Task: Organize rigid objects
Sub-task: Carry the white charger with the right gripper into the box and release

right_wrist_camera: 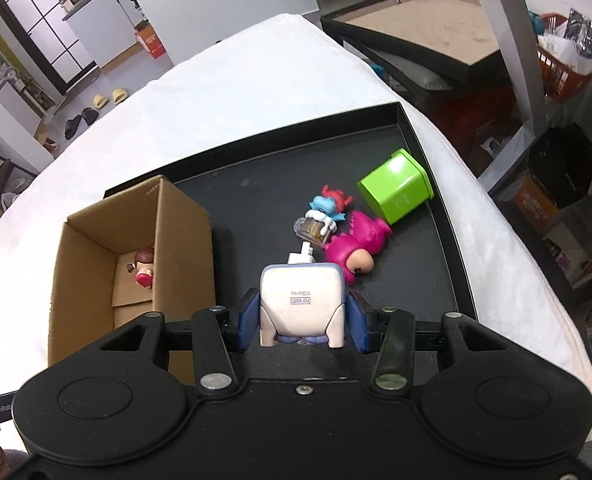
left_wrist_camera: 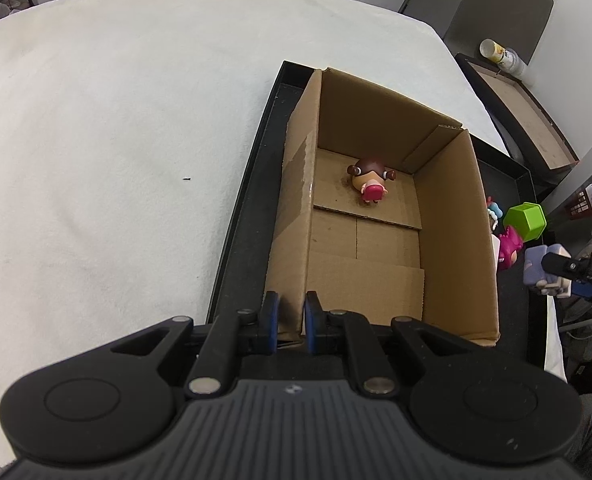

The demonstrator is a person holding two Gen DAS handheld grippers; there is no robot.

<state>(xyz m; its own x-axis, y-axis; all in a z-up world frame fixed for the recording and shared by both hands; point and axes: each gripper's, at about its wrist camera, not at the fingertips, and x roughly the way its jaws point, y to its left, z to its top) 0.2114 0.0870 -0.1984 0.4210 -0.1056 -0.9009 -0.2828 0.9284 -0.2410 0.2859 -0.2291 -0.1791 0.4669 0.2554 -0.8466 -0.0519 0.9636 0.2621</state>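
Plastic makes up the task's thing: a pale lavender, boxy toy figure [right_wrist_camera: 302, 300] with a smooth flat cream base bearing a small printed label, clamped between the blue pads of the right gripper [right_wrist_camera: 300, 322], which points steeply down over the near part of a shallow black rectangular tray [right_wrist_camera: 412, 128]. In the left wrist view the same figure [left_wrist_camera: 546, 270] hangs at the tray's right edge.

The left gripper [left_wrist_camera: 291, 316] also tilts steeply down, its jaws pinched on the near wall of an open brown corrugated cardboard box [left_wrist_camera: 456, 220] close to that box's near left corner. The box stands in the tray's left half, flaps folded flat on its floor. At the box's far end lies a small glossy doll with brown hair and a pink-red outfit [left_wrist_camera: 370, 182].

On the tray's bare matte floor, toward the right edge, sits a cluster: a magenta dinosaur-suited figure [right_wrist_camera: 356, 246] lying on its side, a blue and red figure holding a clear mug [right_wrist_camera: 326, 212] touching it, and a smooth lime-green plastic container with faceted sides [right_wrist_camera: 396, 190], tipped over near the far right corner. A small white piece [right_wrist_camera: 302, 254] shows just beyond the held toy; whether it belongs to that toy is hard to say.

The tray rests on a soft, fuzzy white cloth [left_wrist_camera: 115, 120].
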